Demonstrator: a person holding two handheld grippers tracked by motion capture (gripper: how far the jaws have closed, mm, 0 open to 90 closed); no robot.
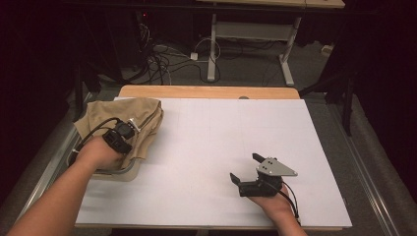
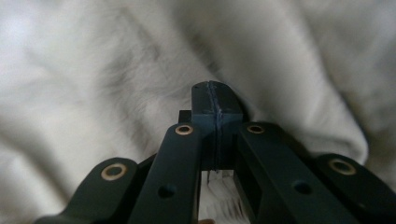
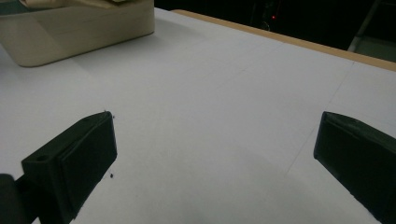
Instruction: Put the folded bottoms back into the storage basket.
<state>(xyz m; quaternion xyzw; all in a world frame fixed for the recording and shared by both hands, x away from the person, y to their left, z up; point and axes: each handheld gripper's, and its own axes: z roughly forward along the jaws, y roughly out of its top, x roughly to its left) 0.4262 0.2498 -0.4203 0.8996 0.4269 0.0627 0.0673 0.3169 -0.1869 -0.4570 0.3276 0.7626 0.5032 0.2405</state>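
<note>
1. High view: cloth (image 1: 142, 115) heaped in bin (image 1: 120, 173), far left of surface (image 1: 211, 142).
2. Left gripper (image 2: 217, 100) fingers pressed together against cloth, maybe pinching a fold; lift slowly.
3. Right gripper (image 1: 246, 168) fingers spread, near right.

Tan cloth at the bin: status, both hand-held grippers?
Left hand-held gripper shut, pressed into tan cloth over bin. Right hand-held gripper open, empty, over white table.
</note>
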